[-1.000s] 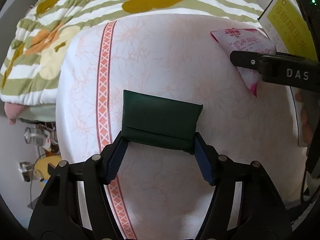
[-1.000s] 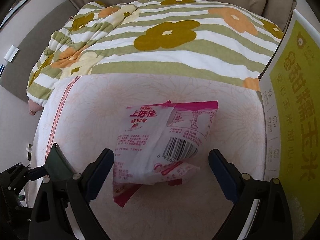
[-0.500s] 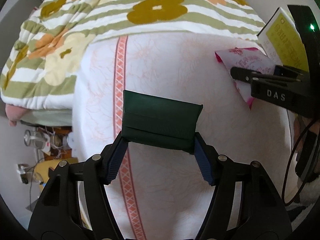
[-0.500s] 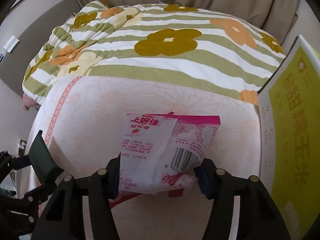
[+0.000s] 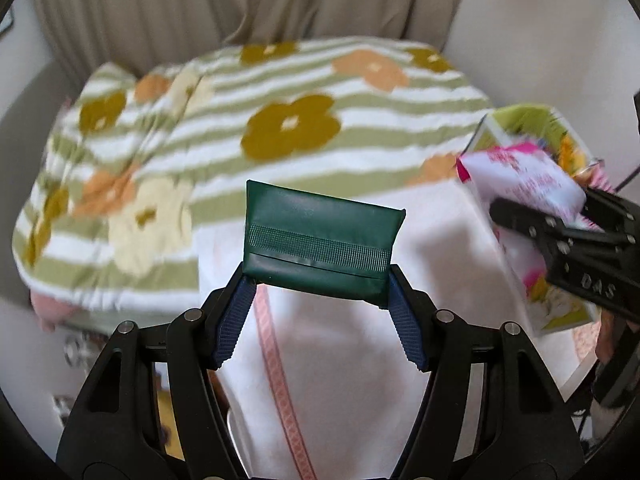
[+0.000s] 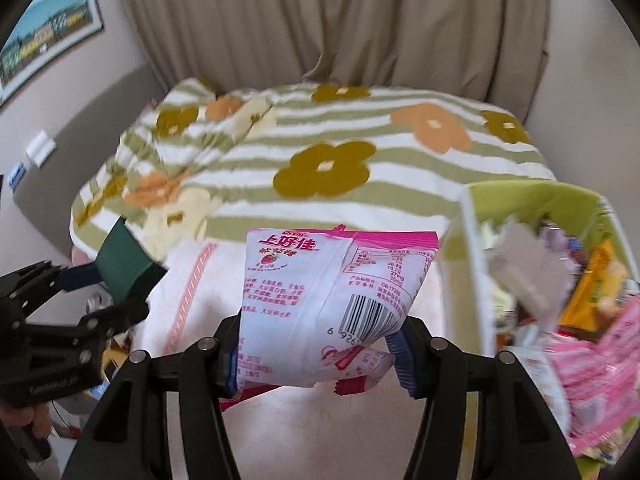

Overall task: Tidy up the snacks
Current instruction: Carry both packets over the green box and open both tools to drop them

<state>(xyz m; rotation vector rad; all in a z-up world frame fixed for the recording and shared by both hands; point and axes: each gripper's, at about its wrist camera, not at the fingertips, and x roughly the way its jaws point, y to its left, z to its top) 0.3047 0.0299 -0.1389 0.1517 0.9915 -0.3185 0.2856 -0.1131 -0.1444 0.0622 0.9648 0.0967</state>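
My left gripper (image 5: 318, 284) is shut on a dark green packet (image 5: 320, 240), held up above the white towel (image 5: 360, 360). In the right wrist view the same left gripper (image 6: 96, 284) shows at the left with the green packet (image 6: 124, 266) in it. My right gripper (image 6: 316, 344) is shut on a pink and white snack bag (image 6: 328, 292) with a barcode, lifted off the towel (image 6: 320, 432). From the left wrist view, that right gripper (image 5: 504, 208) and its pink bag (image 5: 532, 184) sit at the right edge.
A yellow-green box (image 6: 560, 280) at the right holds several snack packs, pink and orange among them. A green-striped flowered blanket (image 6: 320, 160) covers the bed behind the towel. Beige curtains (image 6: 320, 20) hang at the back. A framed picture (image 6: 48, 32) is on the left wall.
Both grippers have risen off the towel with their packets. The right gripper, open around the pink bag a second ago, has shut on it. The box's inside has come into view.
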